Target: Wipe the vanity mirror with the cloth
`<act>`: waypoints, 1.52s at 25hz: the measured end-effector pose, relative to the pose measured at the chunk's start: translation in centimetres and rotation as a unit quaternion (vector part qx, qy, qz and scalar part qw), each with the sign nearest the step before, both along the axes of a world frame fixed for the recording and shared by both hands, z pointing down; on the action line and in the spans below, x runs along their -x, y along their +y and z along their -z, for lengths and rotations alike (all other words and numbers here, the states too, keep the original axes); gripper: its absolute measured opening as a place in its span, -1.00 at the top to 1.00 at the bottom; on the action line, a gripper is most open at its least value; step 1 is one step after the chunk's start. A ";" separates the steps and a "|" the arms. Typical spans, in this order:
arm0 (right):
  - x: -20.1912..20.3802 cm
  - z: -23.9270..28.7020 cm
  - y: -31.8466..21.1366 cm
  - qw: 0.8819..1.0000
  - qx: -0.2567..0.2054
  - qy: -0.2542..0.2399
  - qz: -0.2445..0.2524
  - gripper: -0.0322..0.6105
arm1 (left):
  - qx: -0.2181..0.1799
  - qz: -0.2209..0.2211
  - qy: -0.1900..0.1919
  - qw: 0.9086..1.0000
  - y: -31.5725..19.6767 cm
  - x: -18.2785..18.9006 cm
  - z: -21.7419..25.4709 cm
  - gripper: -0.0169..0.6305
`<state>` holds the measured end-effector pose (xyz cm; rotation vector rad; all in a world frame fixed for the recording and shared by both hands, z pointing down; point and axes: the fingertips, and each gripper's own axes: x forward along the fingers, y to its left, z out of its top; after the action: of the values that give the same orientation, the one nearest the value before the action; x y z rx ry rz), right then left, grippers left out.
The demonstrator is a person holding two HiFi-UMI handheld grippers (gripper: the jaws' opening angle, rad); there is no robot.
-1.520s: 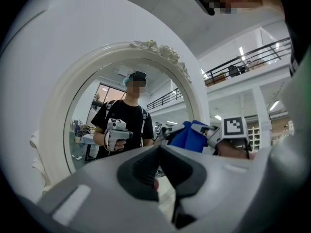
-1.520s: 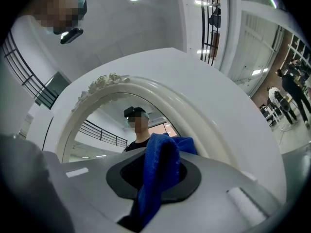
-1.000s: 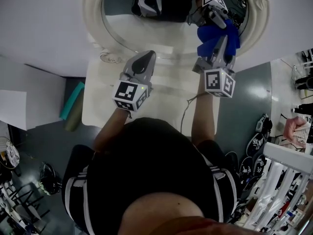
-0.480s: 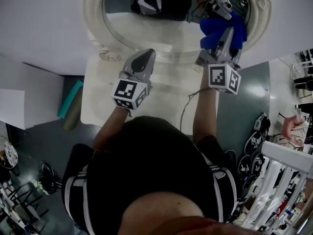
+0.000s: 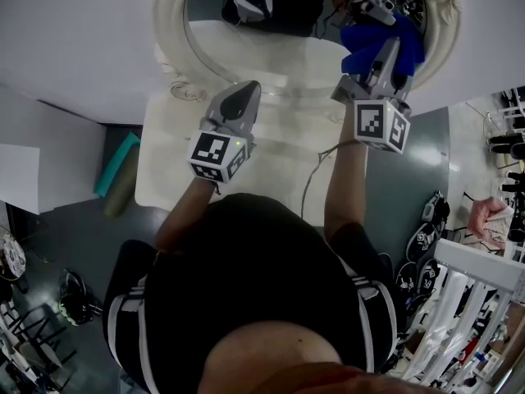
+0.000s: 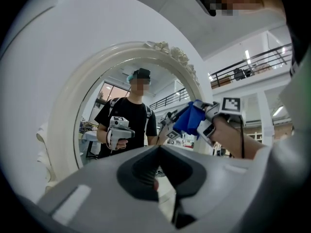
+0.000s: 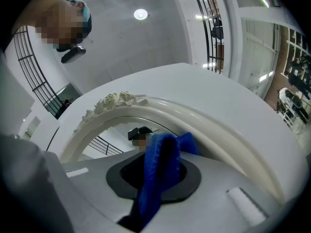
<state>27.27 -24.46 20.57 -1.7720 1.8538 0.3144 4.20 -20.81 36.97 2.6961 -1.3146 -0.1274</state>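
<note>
Bright, even indoor light — strong fisheye bending and dark vignette in both gripper views.

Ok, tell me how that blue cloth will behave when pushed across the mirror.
Probably floppy: the blue cloth folds and droops in the right gripper. Likely light, since that pinch holds it. It should flatten against the mirror, not skid.

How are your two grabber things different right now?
The right hand-held gripper is shut on the blue cloth; the left hand-held gripper is shut on nothing. The right one reaches up to the vanity mirror; the left one sits lower, by the frame's bottom edge. Both are grey with a marker cube.
</note>
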 end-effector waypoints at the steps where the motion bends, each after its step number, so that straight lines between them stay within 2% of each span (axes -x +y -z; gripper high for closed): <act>1: 0.2 0.3 0.0 1.000 -0.002 0.000 0.001 0.77 | 0.000 0.000 0.001 1.000 0.0 0.1 0.0 0.92; 19: 5.0 4.5 -0.3 0.999 -0.020 0.040 0.002 0.77 | -0.004 0.007 0.009 1.000 1.0 3.0 0.8 0.92; 38: 14.9 6.3 -2.2 0.991 -0.021 0.129 0.013 0.77 | 0.001 0.016 0.013 1.000 0.5 6.2 -0.1 0.92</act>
<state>12.42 -26.68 14.29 -1.7431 2.0287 0.5922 -1.99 -20.27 37.05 2.6629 -1.3513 -0.1645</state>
